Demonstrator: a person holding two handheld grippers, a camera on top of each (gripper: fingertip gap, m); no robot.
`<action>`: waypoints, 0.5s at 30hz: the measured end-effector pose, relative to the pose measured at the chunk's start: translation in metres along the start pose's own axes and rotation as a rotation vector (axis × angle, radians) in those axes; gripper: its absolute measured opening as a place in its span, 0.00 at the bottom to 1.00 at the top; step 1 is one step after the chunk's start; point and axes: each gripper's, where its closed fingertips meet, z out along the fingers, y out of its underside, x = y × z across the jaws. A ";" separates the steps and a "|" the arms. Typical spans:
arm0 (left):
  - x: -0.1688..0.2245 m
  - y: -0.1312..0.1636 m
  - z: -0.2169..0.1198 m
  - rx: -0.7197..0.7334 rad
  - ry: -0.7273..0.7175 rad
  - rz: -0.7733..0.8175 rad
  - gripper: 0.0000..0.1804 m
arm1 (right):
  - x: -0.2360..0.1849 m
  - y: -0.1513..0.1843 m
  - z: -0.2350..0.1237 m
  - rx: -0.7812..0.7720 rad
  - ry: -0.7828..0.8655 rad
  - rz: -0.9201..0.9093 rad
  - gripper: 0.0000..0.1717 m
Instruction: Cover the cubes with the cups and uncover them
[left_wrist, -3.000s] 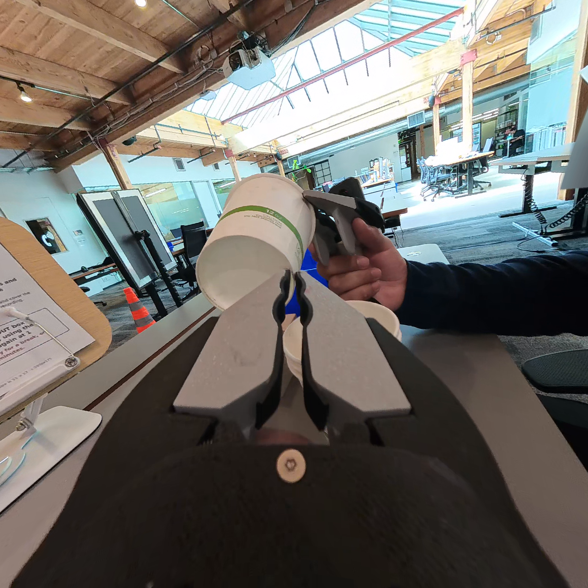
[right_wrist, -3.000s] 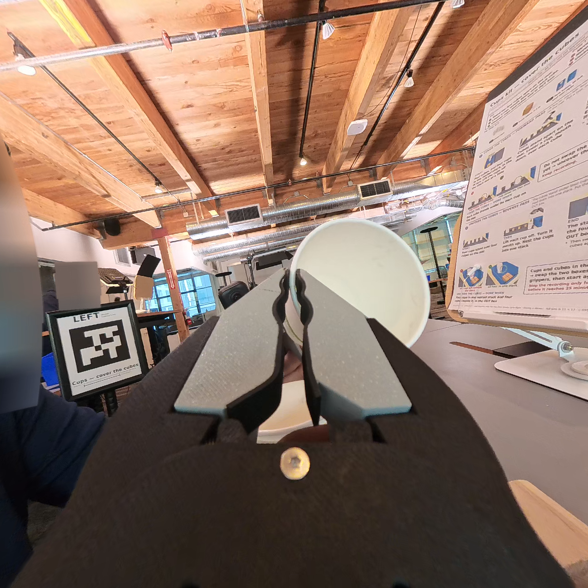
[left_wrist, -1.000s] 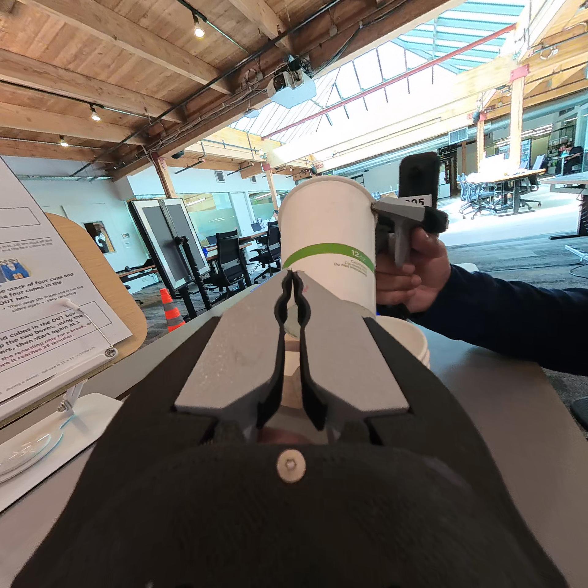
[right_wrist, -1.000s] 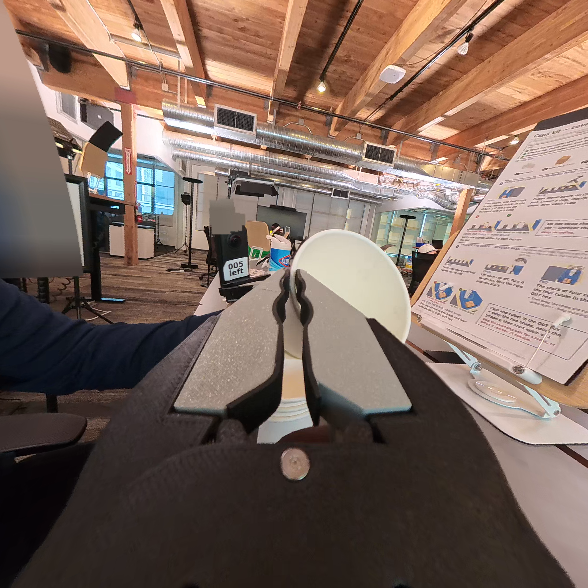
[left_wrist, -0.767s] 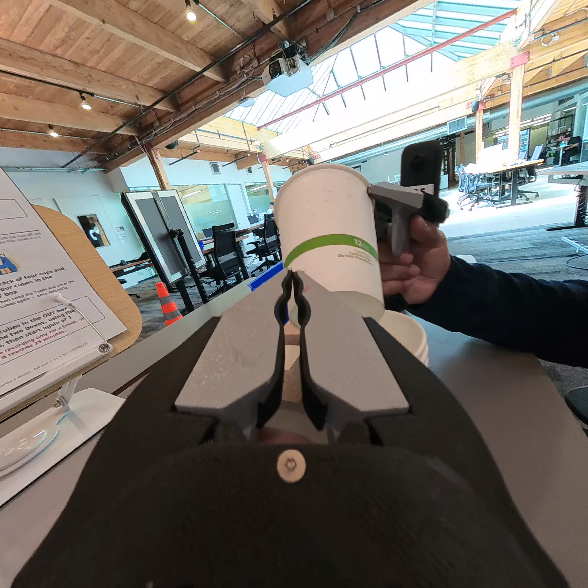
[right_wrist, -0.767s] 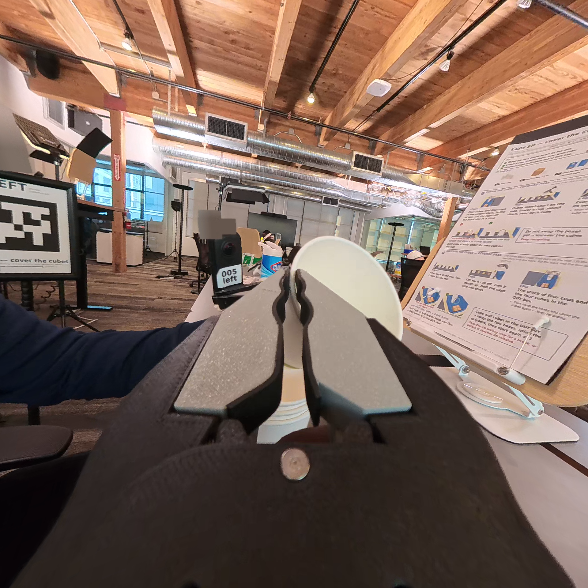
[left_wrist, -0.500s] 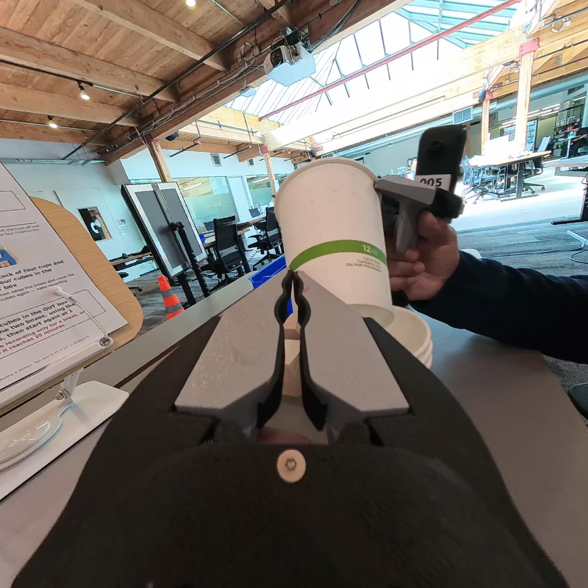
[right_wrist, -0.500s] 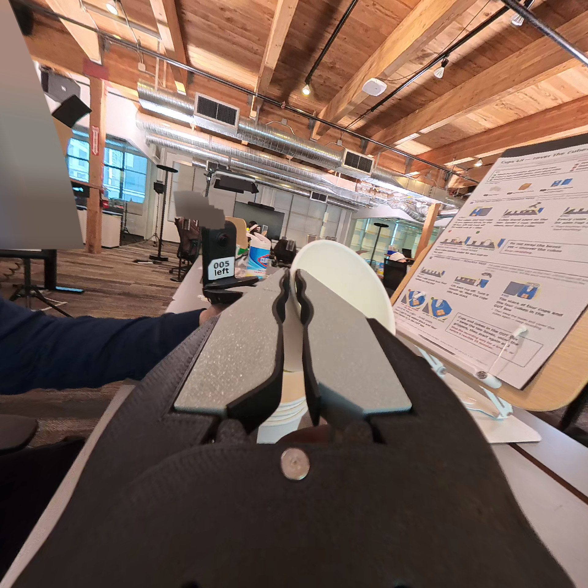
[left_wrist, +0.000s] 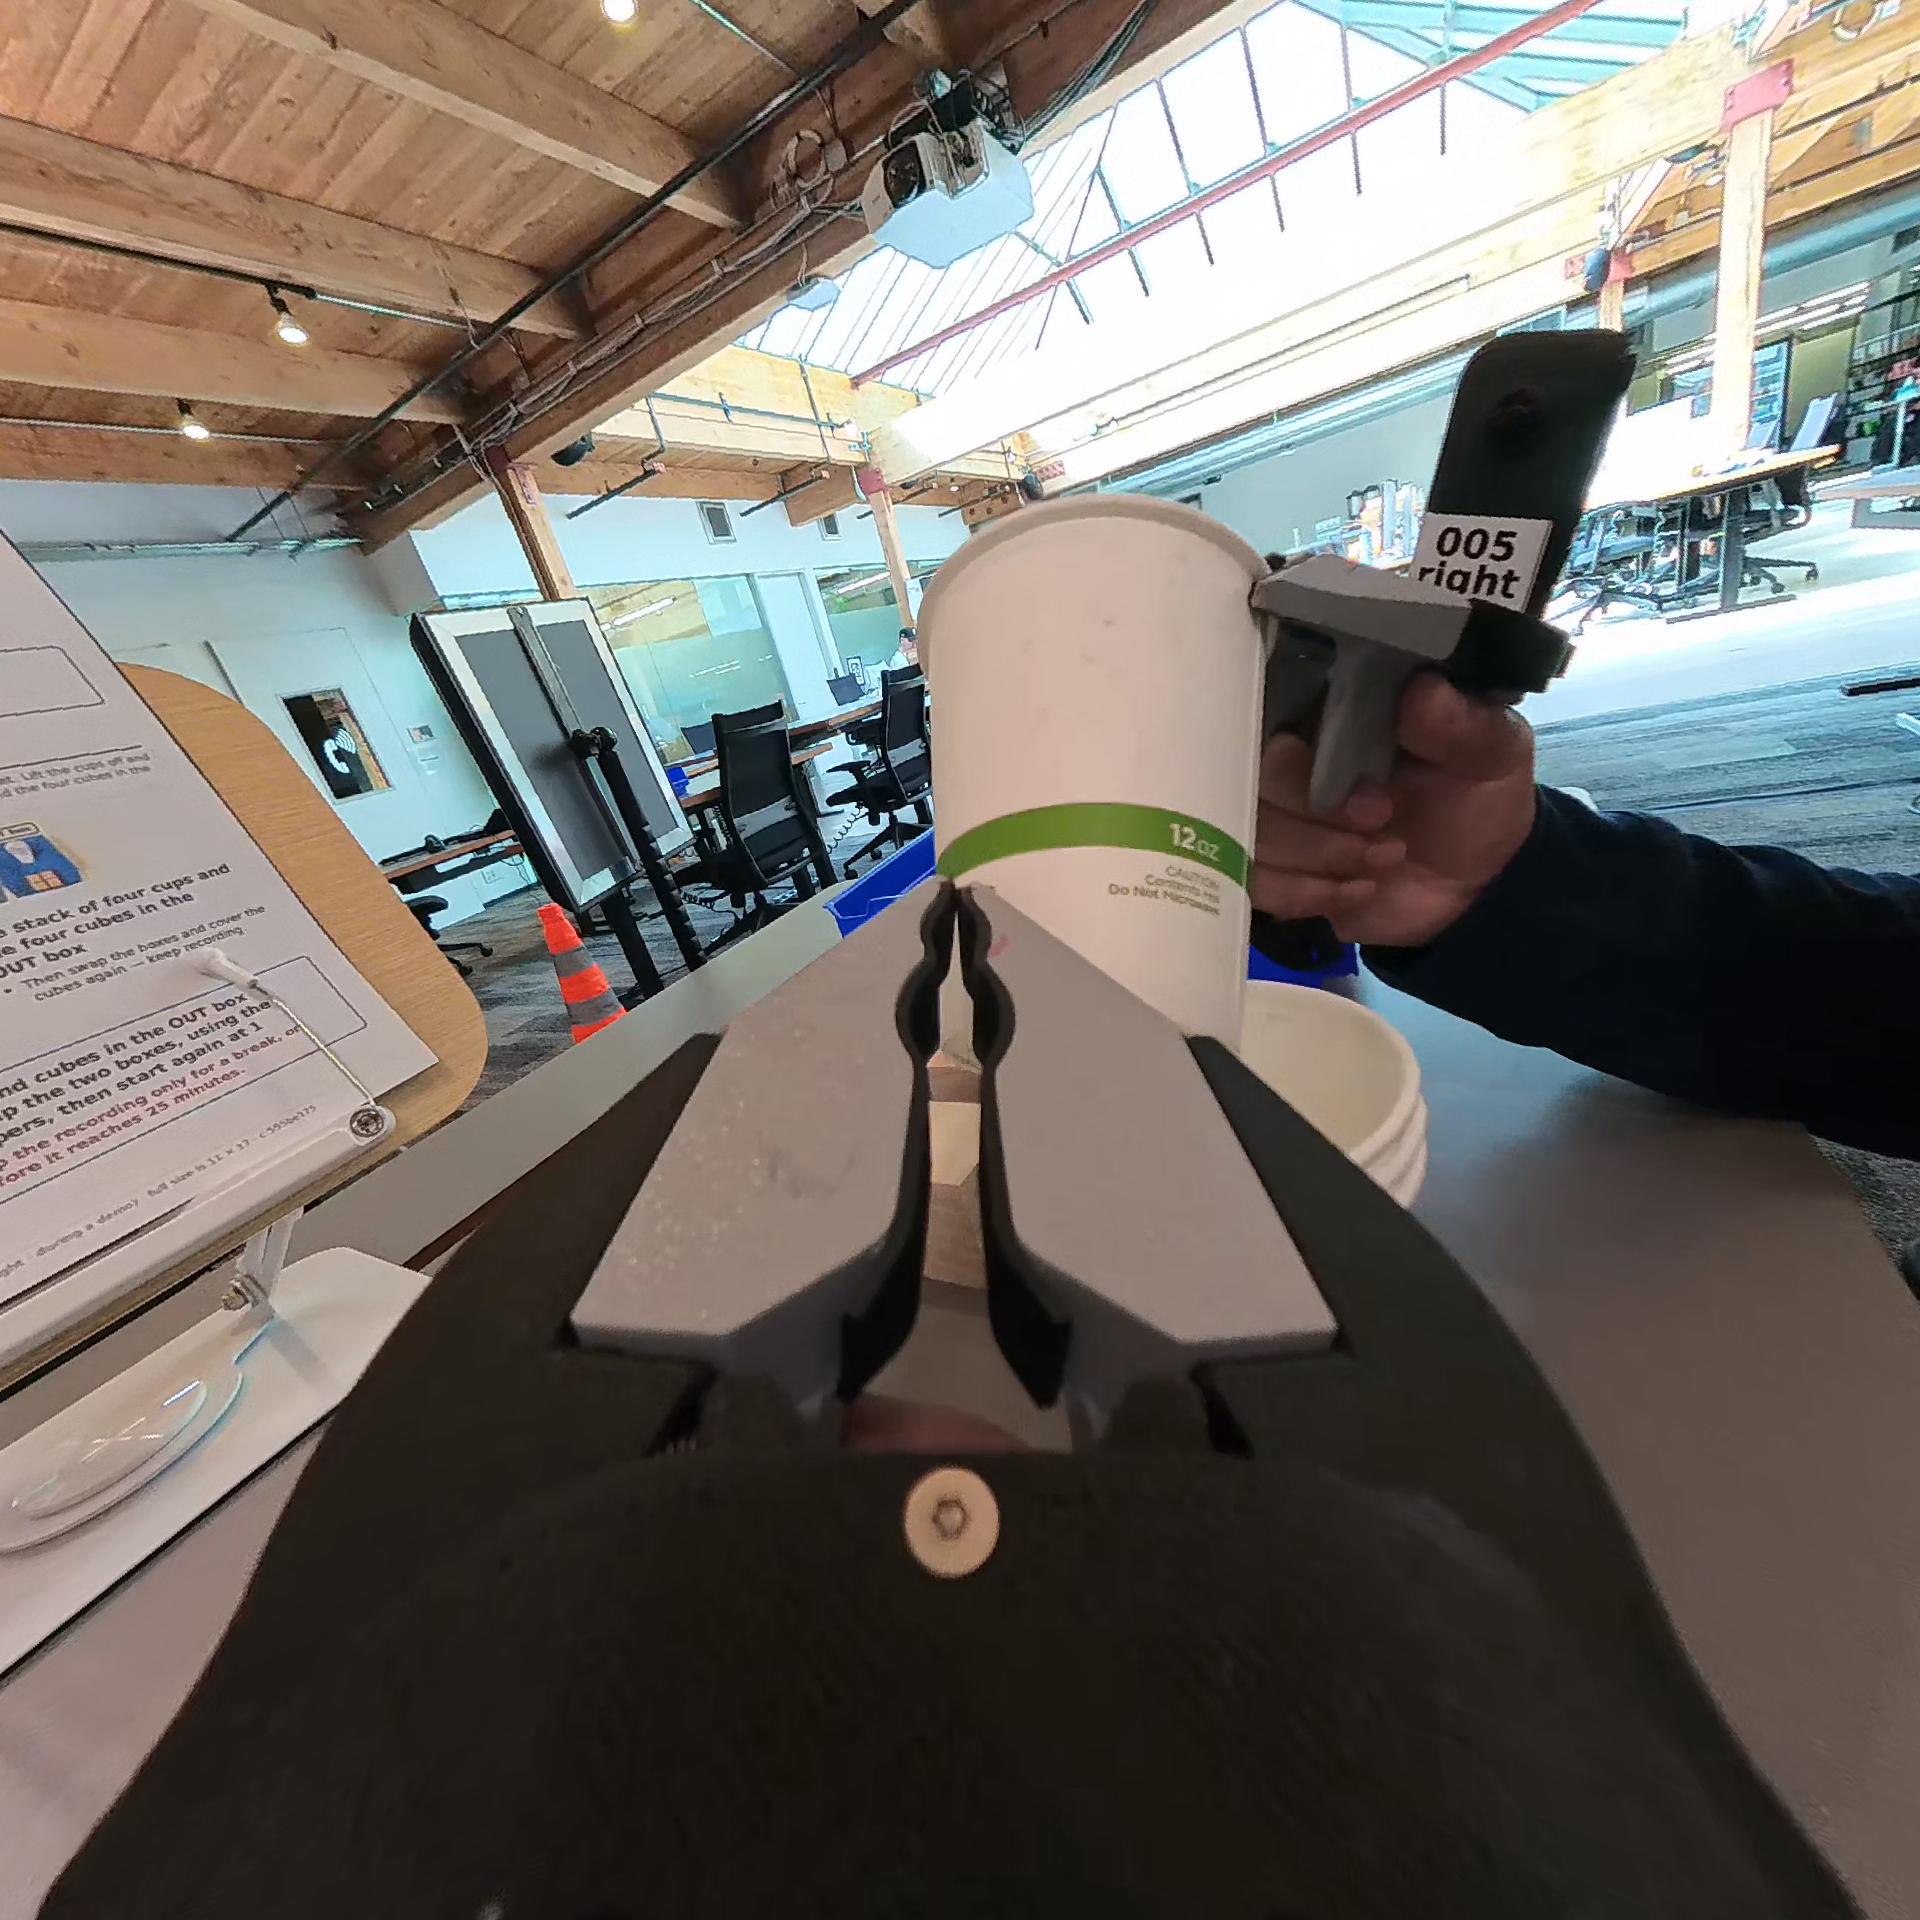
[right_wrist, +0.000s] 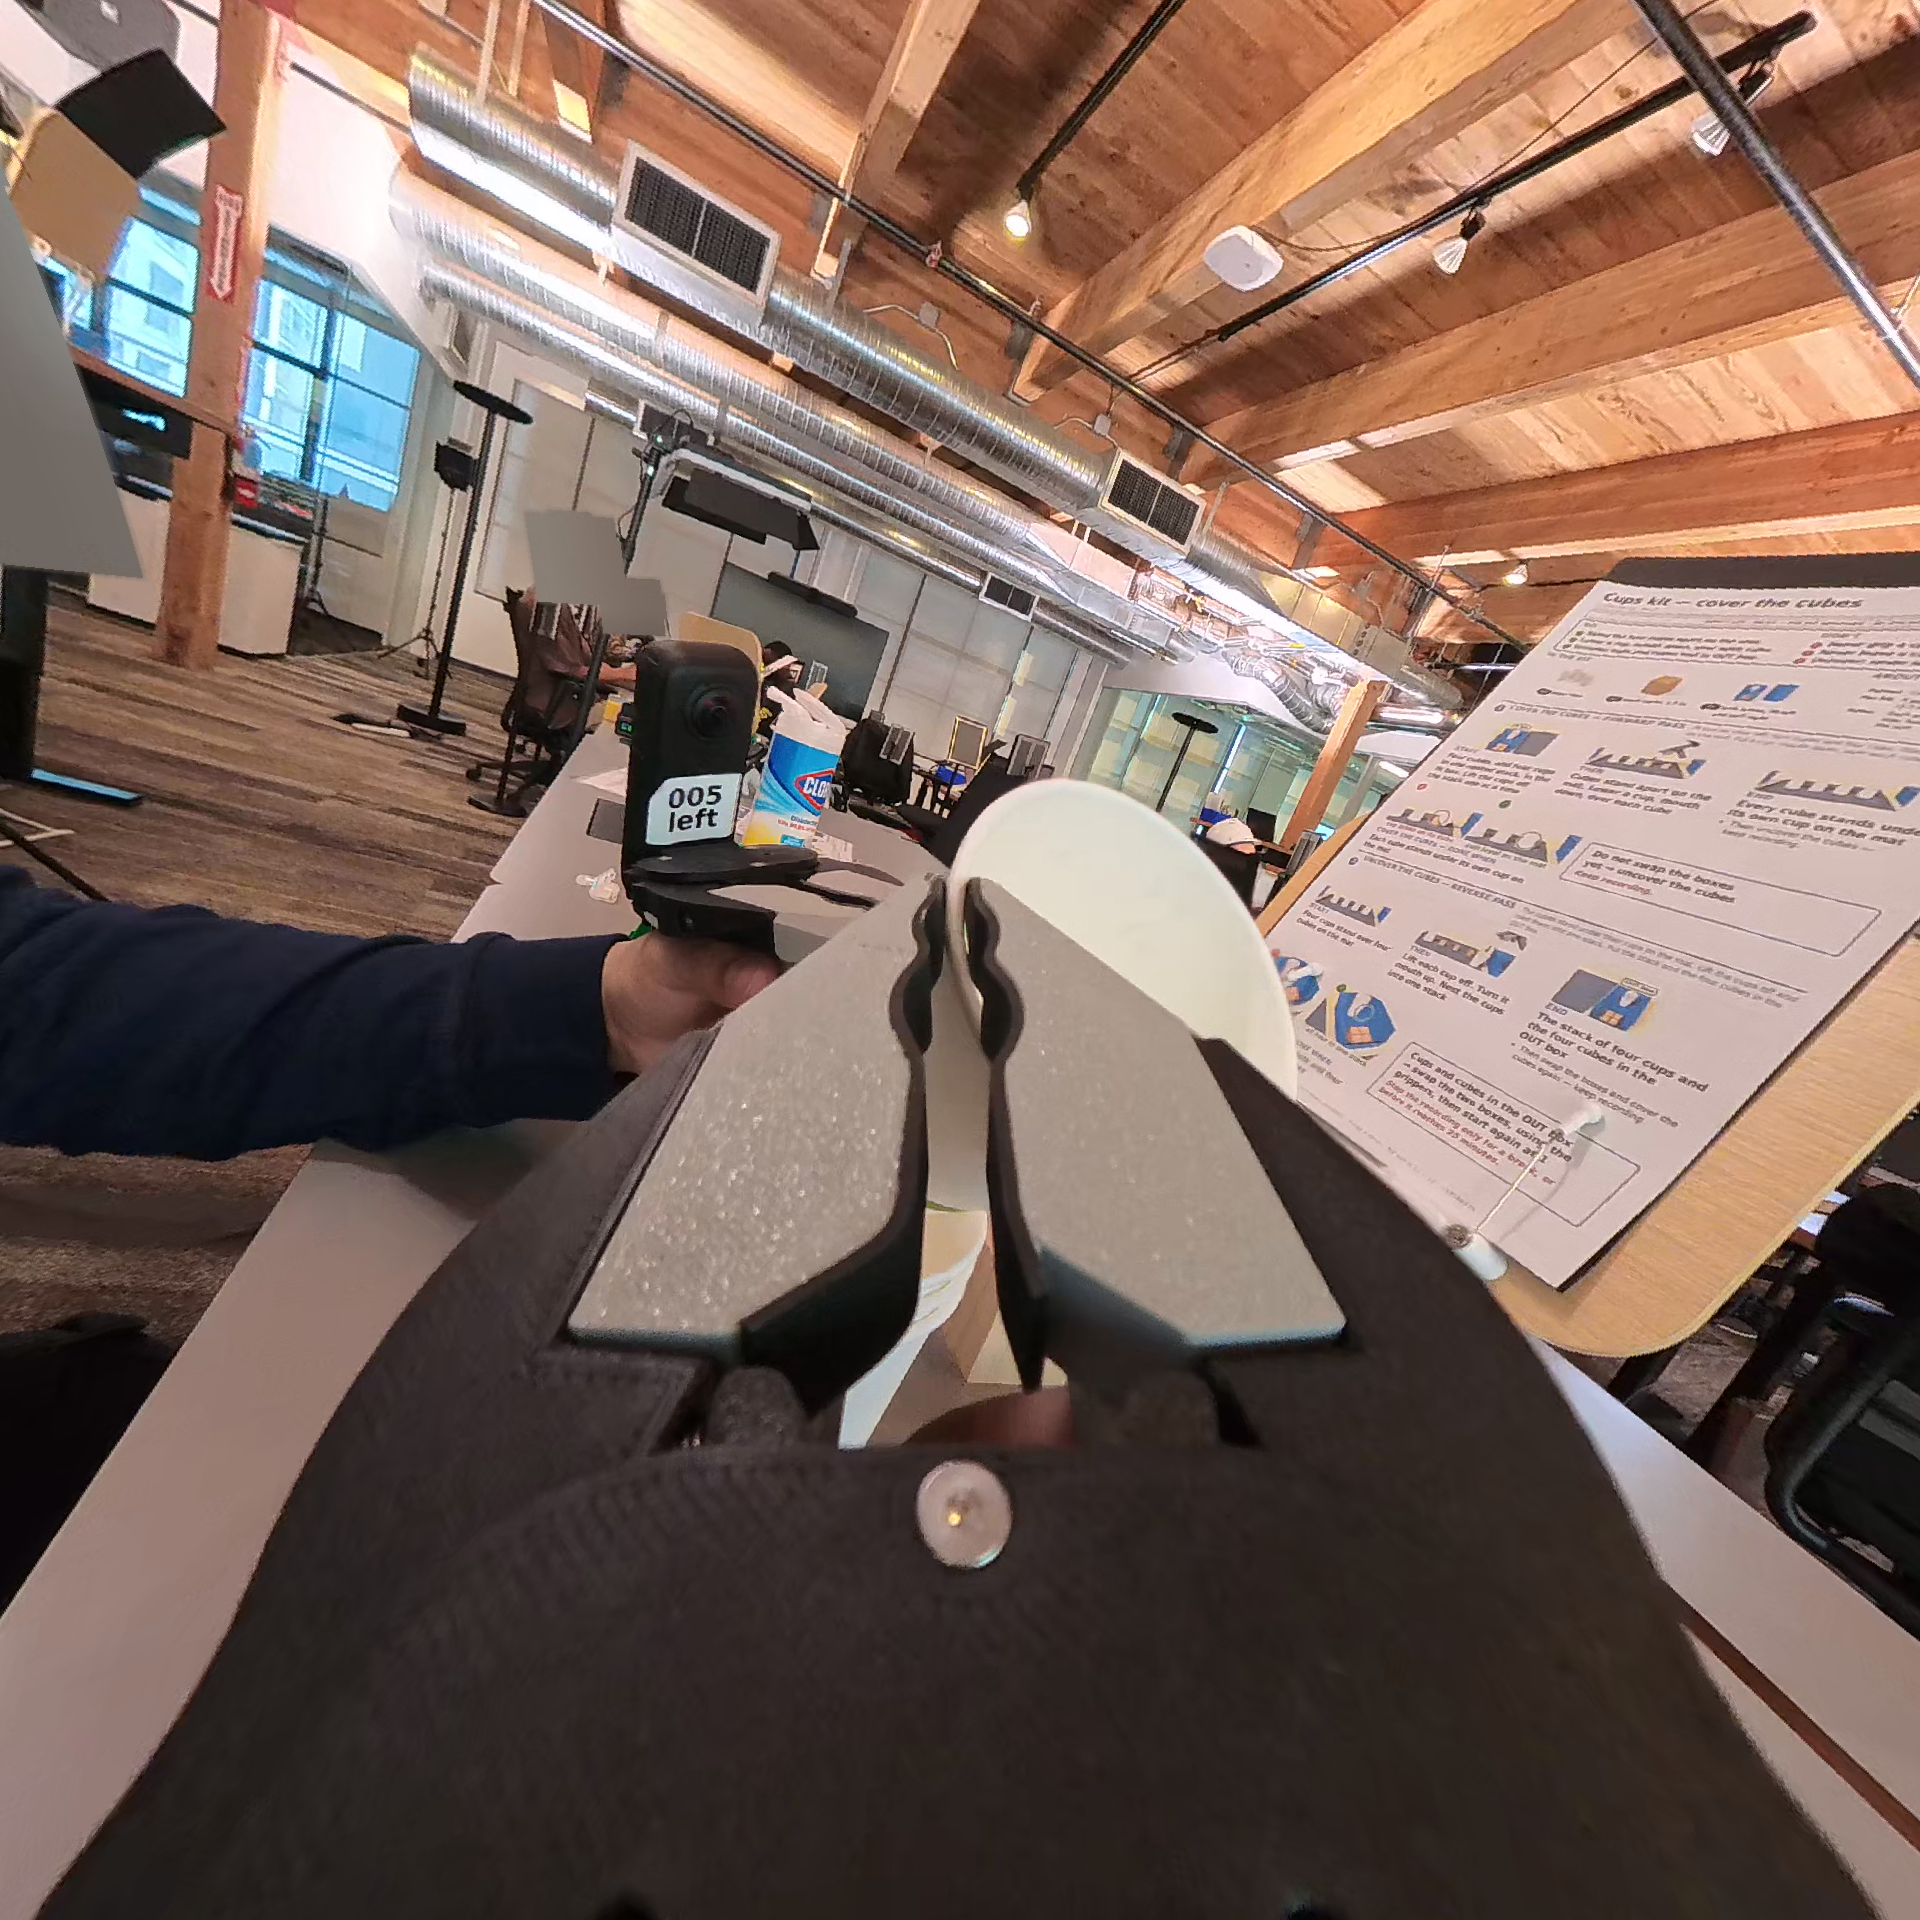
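In the left wrist view my right gripper (left_wrist: 1262, 601) is shut on the rim of a white paper cup (left_wrist: 1091, 748) with a green band. It holds the cup upright, mouth up, with its base at the mouth of a stack of white cups (left_wrist: 1340, 1091) on the grey table (left_wrist: 1610, 1299). In the right wrist view the cup's rim sits between my right gripper's (right_wrist: 956, 914) pads and its inside (right_wrist: 1132, 935) faces me. My left gripper (left_wrist: 956, 904) is shut with nothing in it, just in front of the cup. A wooden cube (left_wrist: 948, 1236) shows through the gap between its fingers.
An instruction board on a white stand (left_wrist: 156, 987) is at the left, and it also shows in the right wrist view (right_wrist: 1621, 935). A blue bin (left_wrist: 883, 883) and an orange cone (left_wrist: 577, 966) are beyond the table. A wipes canister (right_wrist: 795, 779) stands farther off.
My right gripper has turned the cup from tilted to upright and moved it right and down onto the stack. My left gripper stayed shut and hardly moved.
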 end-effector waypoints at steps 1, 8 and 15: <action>0.000 -0.001 0.000 0.003 -0.002 0.002 0.00 | 0.000 0.000 0.000 -0.001 -0.002 0.002 0.00; -0.003 -0.006 -0.003 0.027 -0.002 -0.020 0.00 | -0.001 0.000 -0.001 -0.008 -0.005 -0.004 0.00; 0.001 0.001 0.000 -0.005 0.010 -0.005 0.00 | -0.011 0.001 -0.004 -0.040 -0.044 -0.053 0.00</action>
